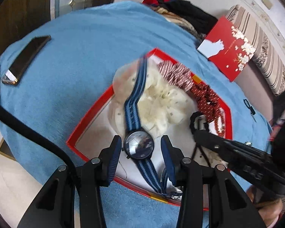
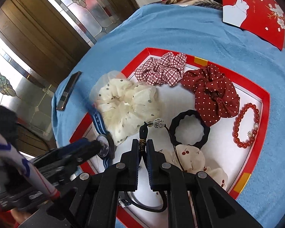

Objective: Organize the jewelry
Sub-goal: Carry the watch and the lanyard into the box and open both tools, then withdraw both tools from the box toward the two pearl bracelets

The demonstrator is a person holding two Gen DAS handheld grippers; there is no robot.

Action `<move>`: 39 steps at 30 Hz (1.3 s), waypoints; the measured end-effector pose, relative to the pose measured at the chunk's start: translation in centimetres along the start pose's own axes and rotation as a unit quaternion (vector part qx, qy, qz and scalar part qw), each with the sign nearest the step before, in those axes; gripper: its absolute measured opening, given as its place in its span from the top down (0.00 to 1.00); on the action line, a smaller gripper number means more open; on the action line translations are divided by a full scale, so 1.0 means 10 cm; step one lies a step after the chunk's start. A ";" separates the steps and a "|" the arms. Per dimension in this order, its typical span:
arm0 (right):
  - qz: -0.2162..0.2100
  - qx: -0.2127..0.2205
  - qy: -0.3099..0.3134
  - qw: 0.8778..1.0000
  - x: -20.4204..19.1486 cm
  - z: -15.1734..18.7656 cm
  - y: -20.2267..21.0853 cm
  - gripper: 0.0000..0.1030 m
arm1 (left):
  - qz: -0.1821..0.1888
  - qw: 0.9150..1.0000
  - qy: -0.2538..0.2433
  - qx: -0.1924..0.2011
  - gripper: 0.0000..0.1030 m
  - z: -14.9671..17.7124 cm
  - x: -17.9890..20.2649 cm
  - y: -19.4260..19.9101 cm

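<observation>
Here, the left gripper (image 1: 141,148) is standing wide open, its two blue-padded jaws flanking the dial of a watch (image 1: 139,144) without touching it. The watch is lying on the white floor of a red-rimmed tray (image 1: 89,114), its blue striped strap trailing up over a cream dotted scrunchie (image 1: 161,104); the strap's far end is blurred.

The right gripper (image 2: 142,148) is nearly closed, pinching the dark knotted cord of a charm (image 2: 158,125). The charm's white bead is hanging just ahead of the fingertips, between the cream dotted scrunchie (image 2: 123,104) and a black hair tie (image 2: 190,127). In the left wrist view the right gripper (image 1: 197,127) is reaching in from the right side over the tray.

Further out inside the tray (image 2: 264,102), a checked scrunchie (image 2: 161,70) and a dark red dotted scrunchie (image 2: 214,93) are lying side by side at the far edge, a red bead bracelet (image 2: 246,125) is lying near the right rim, and a cherry-print scrunchie (image 2: 193,159) is sitting just beside the right gripper.

The tray is resting on a blue cloth (image 1: 85,57). A phone (image 1: 26,58) is lying on the cloth well apart from the tray, and a red lid (image 1: 228,51) with a white cat print is propped at the far right. Leaded glass doors (image 2: 76,17) are standing behind.
</observation>
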State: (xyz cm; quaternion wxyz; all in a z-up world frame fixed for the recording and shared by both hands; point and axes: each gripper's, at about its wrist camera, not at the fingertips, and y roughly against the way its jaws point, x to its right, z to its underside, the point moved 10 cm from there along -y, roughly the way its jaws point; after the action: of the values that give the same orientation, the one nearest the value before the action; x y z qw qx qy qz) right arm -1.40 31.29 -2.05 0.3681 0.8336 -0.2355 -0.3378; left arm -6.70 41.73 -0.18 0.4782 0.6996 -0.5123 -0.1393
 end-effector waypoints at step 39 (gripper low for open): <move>0.143 0.074 0.024 0.987 0.58 0.43 1.17 0.76 | -0.079 0.991 -0.076 0.079 0.51 0.27 0.45 0.91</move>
State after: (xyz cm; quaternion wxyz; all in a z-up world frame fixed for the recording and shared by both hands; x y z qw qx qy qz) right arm -2.46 18.40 2.61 0.3553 0.8243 -0.3678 -0.2429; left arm -11.92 36.37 7.18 0.3687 0.7609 -0.4997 -0.1880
